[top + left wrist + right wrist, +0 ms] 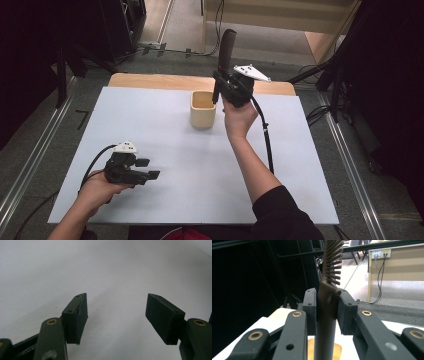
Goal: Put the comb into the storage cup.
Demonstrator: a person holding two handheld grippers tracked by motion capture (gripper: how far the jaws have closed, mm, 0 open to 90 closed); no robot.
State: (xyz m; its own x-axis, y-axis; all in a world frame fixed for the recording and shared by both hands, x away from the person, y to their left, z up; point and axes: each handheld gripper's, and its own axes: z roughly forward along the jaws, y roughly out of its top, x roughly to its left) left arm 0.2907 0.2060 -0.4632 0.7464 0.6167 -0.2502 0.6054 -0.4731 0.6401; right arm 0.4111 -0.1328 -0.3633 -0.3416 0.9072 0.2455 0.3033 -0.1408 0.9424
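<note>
One white tabletop (165,145) — dark room, grey floor (30,150)

— How many cups stand on the surface (165,190)?
— One cream cup (203,116), that's all.
— And brushes?
— One dark brush (224,57), bristled head up, handle pointing down over the cup.
— Grippers?
— Two: the left gripper (148,169) and the right gripper (223,82).
</note>
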